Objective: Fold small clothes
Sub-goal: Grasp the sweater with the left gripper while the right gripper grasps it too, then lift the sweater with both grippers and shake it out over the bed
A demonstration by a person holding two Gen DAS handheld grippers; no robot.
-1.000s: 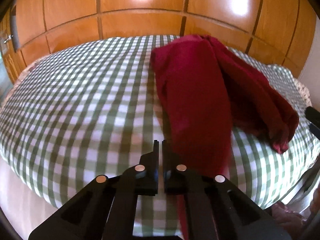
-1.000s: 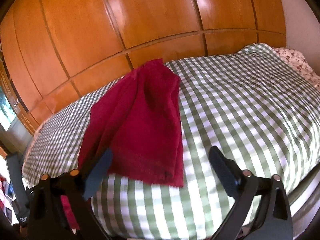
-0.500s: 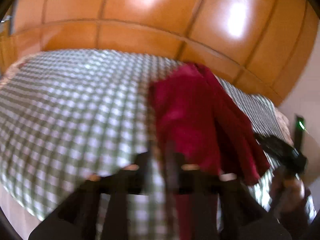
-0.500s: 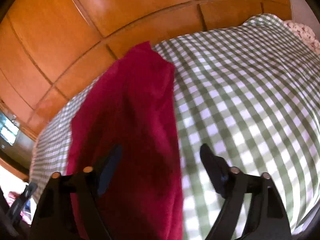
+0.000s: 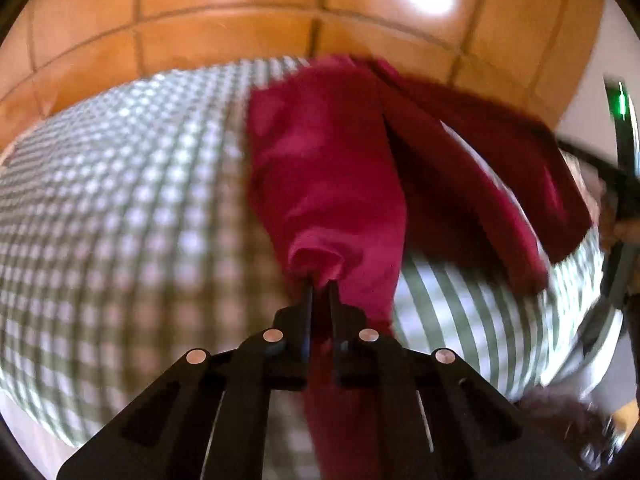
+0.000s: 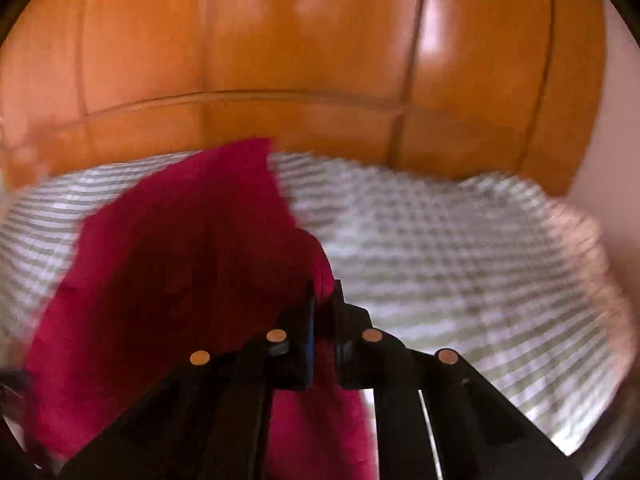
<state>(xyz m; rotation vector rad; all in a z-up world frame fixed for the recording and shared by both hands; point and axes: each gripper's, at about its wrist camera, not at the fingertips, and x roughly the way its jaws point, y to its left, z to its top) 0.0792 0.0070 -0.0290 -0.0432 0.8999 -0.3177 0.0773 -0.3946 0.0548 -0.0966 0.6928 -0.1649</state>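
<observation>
Left view, bed (image 5: 120, 200): green-and-white checked cover filled the left and centre of the frame; blurred.
Left view, wooden panelling (image 5: 224, 52): ran across the top of the frame, behind the bed.
Left view, red garment (image 5: 324, 184): lay on the bed from upper centre down to lower centre; a second, darker part spread toward the right edge.
Left tongs (image 5: 320, 296): lower centre of the frame; clenched on a bunched fold of the red garment, cloth showing between the jaws; jaws had just been closing.
Left view, right edge: the other black tool (image 5: 624, 200) was visible, blurred; its detail could not be told.
Right view, red garment (image 6: 180, 264): covered the left and lower centre of the frame, on the bed (image 6: 460, 256).
Right tongs (image 6: 324, 296): lower centre of the frame; clenched on the right-hand edge of the red garment, a fold pinched between the jaws; jaws had just been closing.
Right view, wooden panelling (image 6: 304, 48): filled the upper half of the frame.
Right view, sharpness: whole frame was blurred.
</observation>
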